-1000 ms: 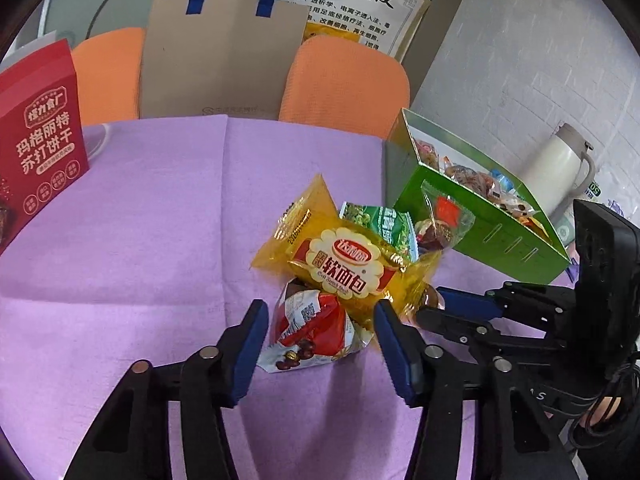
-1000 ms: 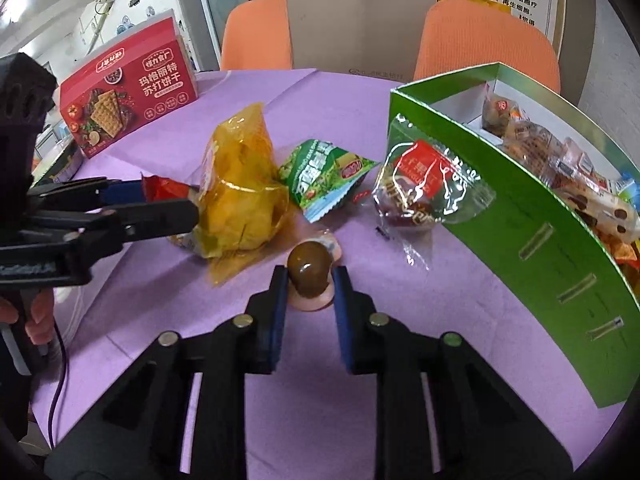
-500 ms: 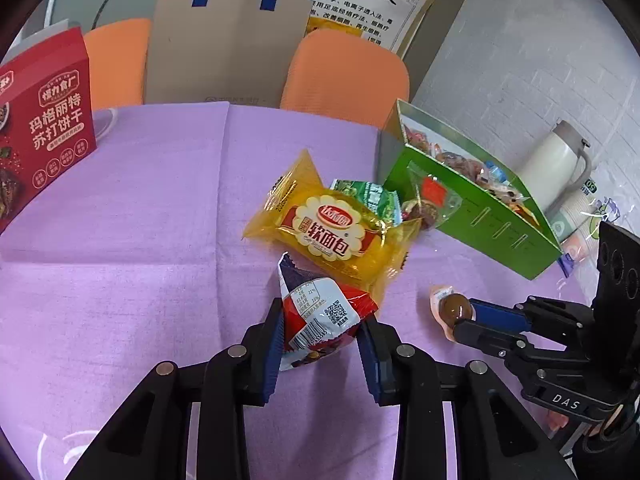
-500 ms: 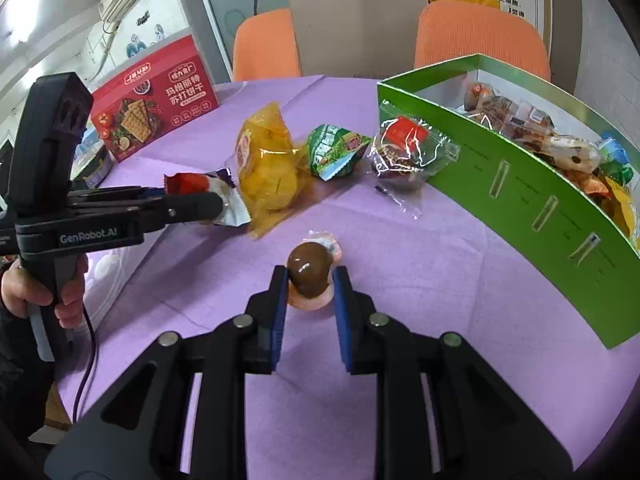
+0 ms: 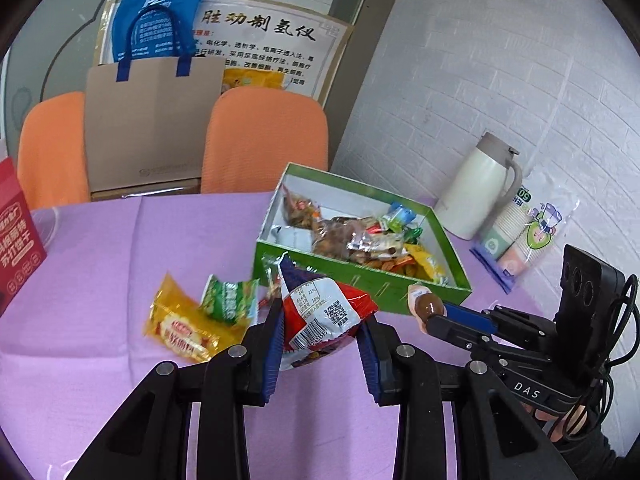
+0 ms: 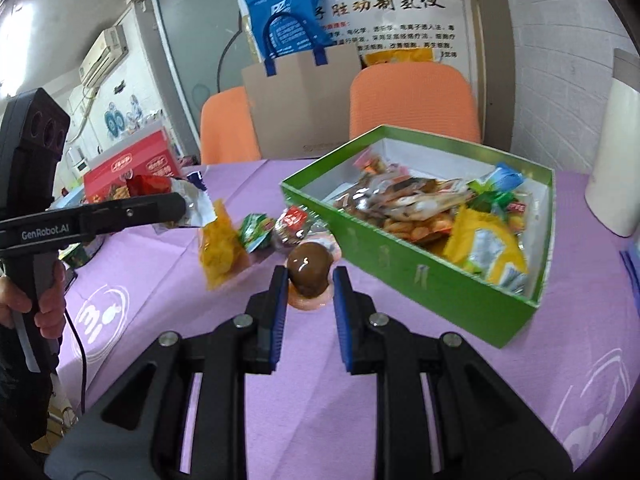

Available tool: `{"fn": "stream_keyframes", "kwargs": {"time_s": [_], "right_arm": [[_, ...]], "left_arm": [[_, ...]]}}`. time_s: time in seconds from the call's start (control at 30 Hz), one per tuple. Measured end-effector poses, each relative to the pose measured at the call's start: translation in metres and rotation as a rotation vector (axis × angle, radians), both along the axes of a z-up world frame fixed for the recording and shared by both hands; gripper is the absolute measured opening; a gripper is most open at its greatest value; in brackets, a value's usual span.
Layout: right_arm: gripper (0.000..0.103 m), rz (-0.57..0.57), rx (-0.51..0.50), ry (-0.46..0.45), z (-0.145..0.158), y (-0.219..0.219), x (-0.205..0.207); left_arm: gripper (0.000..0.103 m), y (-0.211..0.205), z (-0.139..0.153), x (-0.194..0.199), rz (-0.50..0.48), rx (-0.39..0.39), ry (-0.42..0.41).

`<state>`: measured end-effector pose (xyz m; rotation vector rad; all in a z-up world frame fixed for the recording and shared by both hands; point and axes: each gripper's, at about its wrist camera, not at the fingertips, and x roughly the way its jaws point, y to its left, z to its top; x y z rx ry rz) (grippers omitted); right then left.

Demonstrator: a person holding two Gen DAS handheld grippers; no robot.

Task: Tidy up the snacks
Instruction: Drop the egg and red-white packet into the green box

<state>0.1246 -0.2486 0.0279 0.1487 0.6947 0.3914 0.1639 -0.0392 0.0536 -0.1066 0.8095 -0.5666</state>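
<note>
My left gripper [image 5: 320, 328] is shut on a red and white snack packet [image 5: 320, 312], held up above the purple tablecloth [image 5: 100, 260] in front of the green box [image 5: 360, 280]. My right gripper [image 6: 310, 276] is shut on a brown braised egg in a clear pink-edged wrapper [image 6: 310, 266], lifted near the box's front wall [image 6: 400, 264]. The green box is full of mixed snacks. On the cloth lie a yellow bread packet [image 5: 184, 330], a green packet [image 5: 228, 300] and a clear packet with a red label [image 6: 294, 224]. The right gripper [image 5: 434, 312] shows in the left wrist view with the egg [image 5: 428, 306].
A red cracker box [image 6: 128, 170] stands at the table's left. A white thermos jug [image 5: 480, 192] and a sleeve of paper cups [image 5: 520, 232] sit behind the green box. Two orange chairs [image 5: 264, 140] and a cardboard bag [image 5: 152, 128] stand beyond the table. A hand [image 6: 36, 300] holds the left gripper.
The left jaws closed on the red and white packet and lifted it off the cloth toward the green box. The right gripper rose with the egg and moved nearer the box.
</note>
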Motion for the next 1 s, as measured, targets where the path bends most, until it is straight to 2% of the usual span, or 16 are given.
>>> {"fn": "stream_keyframes", "kwargs": {"time_s": [0.17,0.3,0.53,0.63,0.67,0.7,0.73,0.77,0.83,1.0], "right_arm": [[0.024,-0.12,-0.007,-0.039,0.011,-0.043,0.004],[0.024,-0.19,0.006,-0.037,0.009,-0.069,0.016],[0.024,-0.275,0.059,-0.011,-0.005,-0.091,0.05],[0.025,-0.281,0.038,0.009,-0.014,-0.089,0.066],[0.032,-0.268,0.019,0.023,-0.017,-0.087,0.071],[0.042,-0.252,0.001,0.03,-0.02,-0.084,0.073],[0.071,-0.248,-0.017,0.026,-0.021,-0.082,0.074],[0.094,-0.257,-0.039,0.004,-0.022,-0.08,0.07],[0.101,-0.263,-0.084,-0.039,-0.023,-0.077,0.064],[0.101,-0.25,-0.132,-0.023,-0.03,-0.073,0.059]], "left_arm": [[0.034,-0.039,0.008,0.021,-0.026,0.007,-0.006],[0.034,-0.065,0.003,0.044,-0.018,0.03,0.002],[0.034,-0.084,-0.014,0.089,0.038,0.046,0.041],[0.036,-0.087,-0.024,0.103,0.04,0.04,0.076],[0.043,-0.087,-0.028,0.104,0.045,0.037,0.083],[0.062,-0.087,-0.031,0.104,0.051,0.038,0.091],[0.073,-0.086,-0.033,0.103,0.061,0.042,0.092],[0.085,-0.084,-0.035,0.101,0.083,0.047,0.081],[0.086,-0.081,-0.037,0.097,0.108,0.059,0.051],[0.086,-0.071,-0.044,0.092,0.125,0.073,0.074]]}}
